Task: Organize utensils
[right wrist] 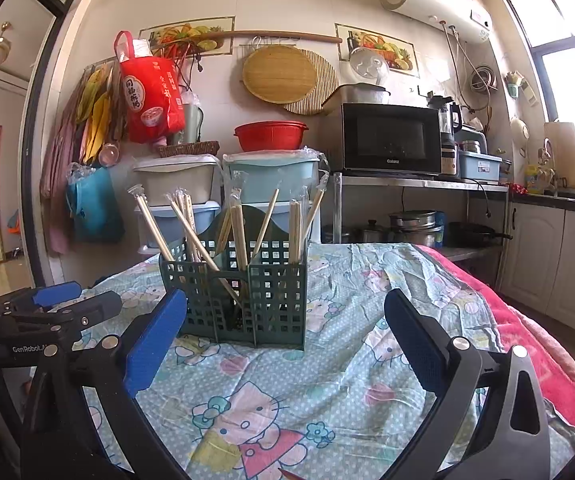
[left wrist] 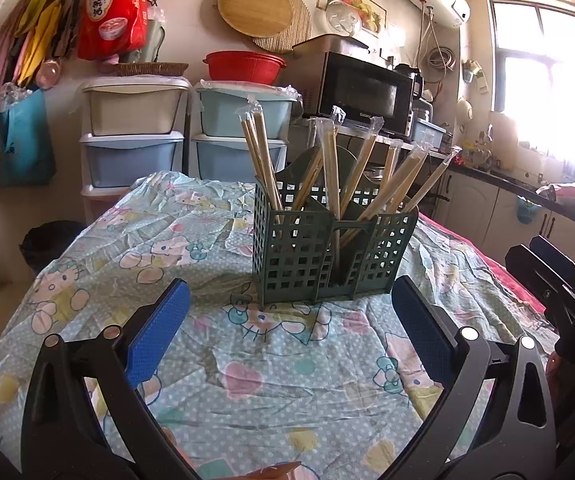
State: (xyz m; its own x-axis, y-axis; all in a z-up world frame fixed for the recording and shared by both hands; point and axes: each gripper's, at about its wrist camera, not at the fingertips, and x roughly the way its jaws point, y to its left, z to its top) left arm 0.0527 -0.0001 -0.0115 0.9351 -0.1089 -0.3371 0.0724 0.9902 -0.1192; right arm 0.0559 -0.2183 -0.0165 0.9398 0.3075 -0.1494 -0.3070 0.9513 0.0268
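Left wrist, window [left wrist: 543, 76] glare-blown, counter [left wrist: 527, 188] indistinct

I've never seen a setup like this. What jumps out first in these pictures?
A dark green lattice caddy stands mid-table on a cartoon-cat cloth, bristling with plastic-wrapped wooden chopsticks leaning every way. In the foreground, each tool's blue-padded fingers are spread wide and empty, facing the caddy. Behind, a red bag hangs on the wall beside a black microwave.
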